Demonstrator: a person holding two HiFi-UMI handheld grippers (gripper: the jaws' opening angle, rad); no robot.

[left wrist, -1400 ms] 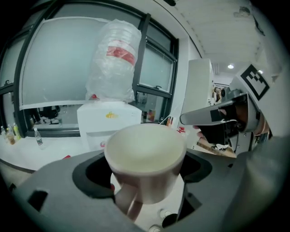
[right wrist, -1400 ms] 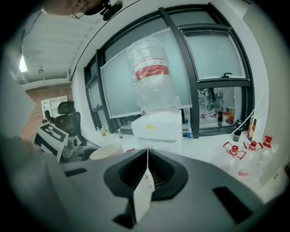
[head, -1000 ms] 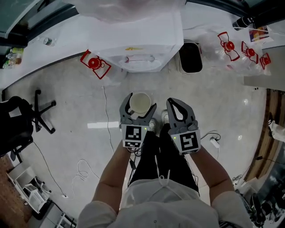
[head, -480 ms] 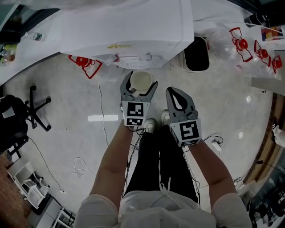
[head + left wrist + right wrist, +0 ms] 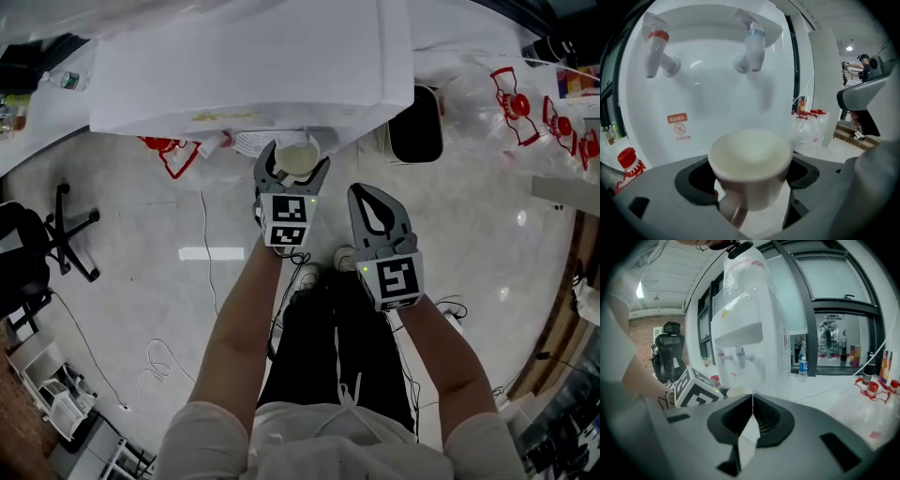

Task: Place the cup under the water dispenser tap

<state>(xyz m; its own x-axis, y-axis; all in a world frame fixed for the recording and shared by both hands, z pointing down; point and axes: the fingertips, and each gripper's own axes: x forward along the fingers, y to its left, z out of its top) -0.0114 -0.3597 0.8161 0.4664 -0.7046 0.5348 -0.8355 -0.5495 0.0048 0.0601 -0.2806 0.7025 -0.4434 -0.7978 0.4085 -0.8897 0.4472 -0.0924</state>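
A cream cup [image 5: 295, 157] [image 5: 751, 164] sits between the jaws of my left gripper [image 5: 292, 165] [image 5: 752, 176], which is shut on it with the handle pointing back toward the camera. The cup is upright and empty, right at the front of the white water dispenser [image 5: 253, 66] [image 5: 712, 79]. In the left gripper view a blue-topped tap [image 5: 752, 47] hangs just above the cup and a red-topped tap [image 5: 658, 49] is up to the left. My right gripper [image 5: 375, 208] [image 5: 751, 404] is shut with nothing in it, held lower and to the right of the left one.
A black bin [image 5: 415, 124] stands right of the dispenser. Empty bottles with red caps [image 5: 525, 94] lie at the far right and by the dispenser's left foot [image 5: 169, 150]. An office chair [image 5: 28, 244] is at the left. Cables [image 5: 155, 356] trail over the floor.
My left gripper has carried the cup forward to the dispenser front, so the cup now sits under its overhang. The right gripper has followed a little, still shut.
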